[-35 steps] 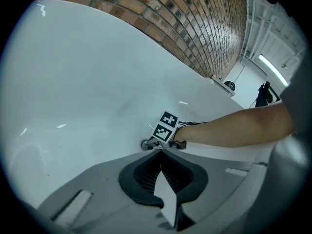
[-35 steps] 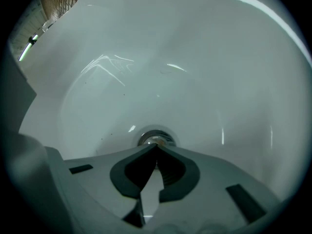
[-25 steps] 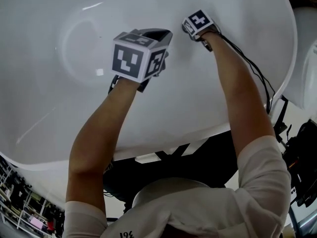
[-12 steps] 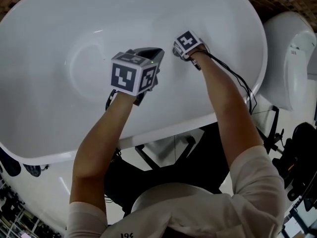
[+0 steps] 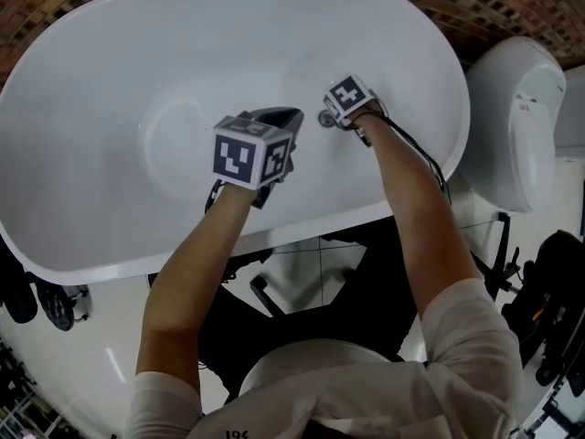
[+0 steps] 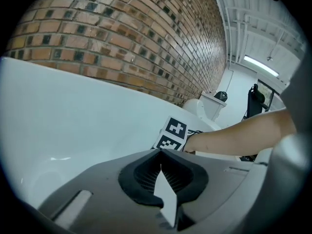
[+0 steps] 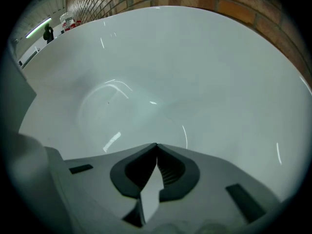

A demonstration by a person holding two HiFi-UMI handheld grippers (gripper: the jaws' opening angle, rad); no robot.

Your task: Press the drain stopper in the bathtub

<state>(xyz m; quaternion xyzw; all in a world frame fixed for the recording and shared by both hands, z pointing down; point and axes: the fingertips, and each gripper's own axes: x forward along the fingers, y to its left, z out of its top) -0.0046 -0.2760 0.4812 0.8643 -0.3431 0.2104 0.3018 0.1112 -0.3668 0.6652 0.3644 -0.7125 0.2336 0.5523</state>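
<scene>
1. Left gripper [image 5: 277, 117] hangs above the middle of the bathtub [image 5: 82, 181], jaws closed tip to tip with nothing between them
2. Right gripper [image 5: 331, 115] sits just beside it, deeper in the bathtub, jaws likewise closed and empty
3. Bare left forearm [image 5: 196, 273] and right forearm [image 5: 411, 199] both reach over the bathtub's near rim

The bathtub [image 5: 110, 80] is now seen smaller and whole, with the brick wall [image 5: 512, 7] and more of the toilet [image 5: 512, 117] revealed. The left gripper [image 5: 274, 117] and the right gripper [image 5: 336, 112] are shown nearer its near rim.
</scene>
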